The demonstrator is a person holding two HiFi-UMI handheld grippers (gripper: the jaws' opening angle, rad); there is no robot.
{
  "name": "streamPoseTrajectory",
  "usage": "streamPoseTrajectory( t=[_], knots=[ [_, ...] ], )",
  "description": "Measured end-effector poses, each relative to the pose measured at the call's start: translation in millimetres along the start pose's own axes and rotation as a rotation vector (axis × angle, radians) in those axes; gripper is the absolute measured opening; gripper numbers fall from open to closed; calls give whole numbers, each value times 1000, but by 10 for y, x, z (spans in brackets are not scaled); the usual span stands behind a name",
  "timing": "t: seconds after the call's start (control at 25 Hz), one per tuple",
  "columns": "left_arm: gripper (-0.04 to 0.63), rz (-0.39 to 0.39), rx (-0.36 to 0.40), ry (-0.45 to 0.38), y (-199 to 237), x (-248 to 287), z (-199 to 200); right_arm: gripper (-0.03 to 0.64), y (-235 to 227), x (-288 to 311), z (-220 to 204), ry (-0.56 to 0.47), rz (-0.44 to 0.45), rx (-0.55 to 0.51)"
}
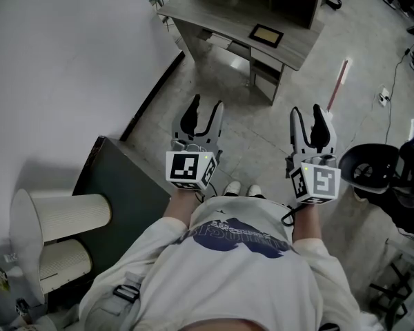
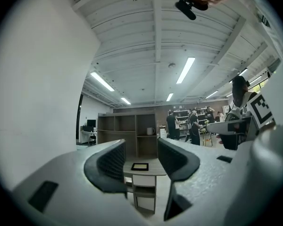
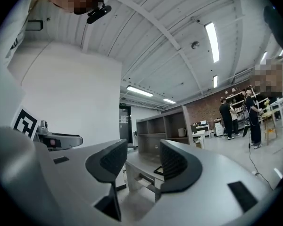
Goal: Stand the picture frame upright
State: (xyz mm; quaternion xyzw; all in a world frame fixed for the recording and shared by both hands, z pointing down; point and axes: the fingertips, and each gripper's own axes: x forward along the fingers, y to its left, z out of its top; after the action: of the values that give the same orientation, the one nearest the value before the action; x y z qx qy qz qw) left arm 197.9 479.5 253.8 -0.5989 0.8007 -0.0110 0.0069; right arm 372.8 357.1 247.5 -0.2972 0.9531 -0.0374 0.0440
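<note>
Even ceiling strip lights [image 2: 186, 69]; soft shadows; dark fisheye edges; foreground perhaps slightly blurred.

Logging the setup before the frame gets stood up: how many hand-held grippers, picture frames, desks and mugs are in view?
Hand-held grippers: 2, the left hand-held gripper and the right hand-held gripper
Picture frame: 1
Desk: 1
Mug: 1
Total: 5

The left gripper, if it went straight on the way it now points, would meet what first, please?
Probably the desk ahead: it sits centred between the open jaws of the left gripper, with the picture frame lying flat on top. Depth and height are hard to judge.
</note>
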Motion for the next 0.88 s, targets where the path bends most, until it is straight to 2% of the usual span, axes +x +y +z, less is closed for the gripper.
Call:
streamPoseTrajectory(
  t=[0.32,0.6,0.72,0.88],
  knots=[
    [207,52,-27,43,-99,134,-127,207,-367,-60,-138,80,5,16],
    [212,78,-34,151,-162,100,-511,210,-573,-138,-498,174,-10,66],
    [212,82,-17,187,-106,124,-605,210,-598,-92,-593,205,-21,65],
    [212,86,-28,194,54,260,-710,209,-604,38,-678,223,-37,65]
  ],
)
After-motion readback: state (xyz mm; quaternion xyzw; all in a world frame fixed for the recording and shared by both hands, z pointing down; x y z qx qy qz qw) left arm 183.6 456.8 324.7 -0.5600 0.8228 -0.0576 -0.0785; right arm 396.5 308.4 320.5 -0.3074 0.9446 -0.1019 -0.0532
